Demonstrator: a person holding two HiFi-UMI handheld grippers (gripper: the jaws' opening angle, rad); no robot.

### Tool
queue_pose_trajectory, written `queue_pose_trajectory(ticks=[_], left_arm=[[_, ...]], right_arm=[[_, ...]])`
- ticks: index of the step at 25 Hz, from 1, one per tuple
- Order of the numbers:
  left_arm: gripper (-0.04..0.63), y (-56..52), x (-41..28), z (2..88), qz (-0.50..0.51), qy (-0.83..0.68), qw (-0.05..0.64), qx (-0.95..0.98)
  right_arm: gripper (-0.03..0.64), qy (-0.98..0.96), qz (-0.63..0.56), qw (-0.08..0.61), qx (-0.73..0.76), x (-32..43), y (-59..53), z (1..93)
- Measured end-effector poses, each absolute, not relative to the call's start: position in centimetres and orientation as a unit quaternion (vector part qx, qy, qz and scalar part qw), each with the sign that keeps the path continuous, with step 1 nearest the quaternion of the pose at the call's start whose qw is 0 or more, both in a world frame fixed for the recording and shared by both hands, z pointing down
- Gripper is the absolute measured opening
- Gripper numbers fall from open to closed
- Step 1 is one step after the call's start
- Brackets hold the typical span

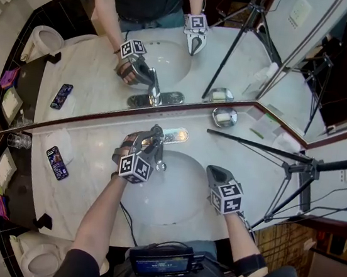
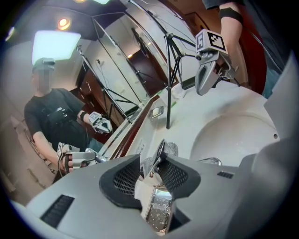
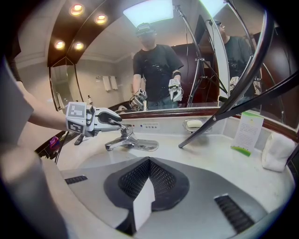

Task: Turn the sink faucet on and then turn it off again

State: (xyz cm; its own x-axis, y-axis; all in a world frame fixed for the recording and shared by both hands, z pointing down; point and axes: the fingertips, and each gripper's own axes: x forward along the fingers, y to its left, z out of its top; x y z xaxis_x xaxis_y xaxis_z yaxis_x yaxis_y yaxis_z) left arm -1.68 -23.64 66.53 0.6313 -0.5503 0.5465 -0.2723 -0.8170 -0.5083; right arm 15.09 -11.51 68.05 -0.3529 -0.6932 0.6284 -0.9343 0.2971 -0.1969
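We look down on a pale marble tabletop [image 1: 85, 180] backed by a wide mirror [image 1: 248, 56] in dark wood trim. A white toilet [image 1: 37, 259] sits lower left and a black tripod [image 1: 299, 173] stands right, while round ceiling lights [image 3: 77, 9] glow in the reflection.

The left hand-held gripper [image 2: 156, 161] has both pads closed against the chrome faucet lever [image 2: 158, 210], which stands between its jaws. The sink basin [image 2: 233, 135] lies to the right in the white counter [image 2: 205, 105]. At the far right, the right hand-held gripper [image 2: 204, 88] hangs above the counter, jaws together. A tripod leg [image 2: 168, 93] stands on the counter near the mirror [image 2: 107, 79].
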Motion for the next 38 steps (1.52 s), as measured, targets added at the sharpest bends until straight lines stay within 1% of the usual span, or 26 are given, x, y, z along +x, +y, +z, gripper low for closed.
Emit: queue_pose_trajectory(ticks=[4,8,12,21,30,31,33,35,38], left_arm=[[0.132,-24.1,-1.6,66.3,-0.353,0.229,0.163,-0.892],[0.124,-24.1,-1.7,66.5,-0.353,0.222,0.151,-0.896],[0.118,-24.0,-1.7,66.6,-0.36,0.217,0.157,-0.894],[0.076,-23.4,-1.8,66.9,-0.376,0.236,0.166,-0.881],[0.074,-20.9,-3.8,65.1,-0.387,0.252,0.182,-0.868],[0.069,-20.5,-4.2,64.7,-0.385,0.258,0.182,-0.867],[0.03,-19.9,-5.1,63.7,-0.378,0.277,0.177,-0.865],[0.008,-19.2,-6.0,62.7,-0.369,0.298,0.168,-0.864],[0.006,-18.0,-7.4,61.2,-0.35,0.329,0.141,-0.866]], right_arm=[[0.02,-0.776,0.275,0.219,0.523,14.8,-11.5,68.1],[0.02,-0.777,0.275,0.219,0.522,14.7,-11.6,68.1],[0.02,-0.777,0.275,0.218,0.522,14.7,-11.6,68.1],[0.02,-0.782,0.271,0.211,0.52,14.6,-11.3,67.6],[0.02,-0.796,0.258,0.205,0.507,13.2,-10.8,66.5],[0.02,-0.799,0.256,0.204,0.505,13.0,-10.8,66.4],[0.02,-0.803,0.252,0.202,0.501,12.3,-10.8,66.1],[0.02,-0.808,0.248,0.2,0.496,11.7,-10.7,65.8],[0.02,-0.814,0.241,0.199,0.49,10.8,-10.8,65.1]])
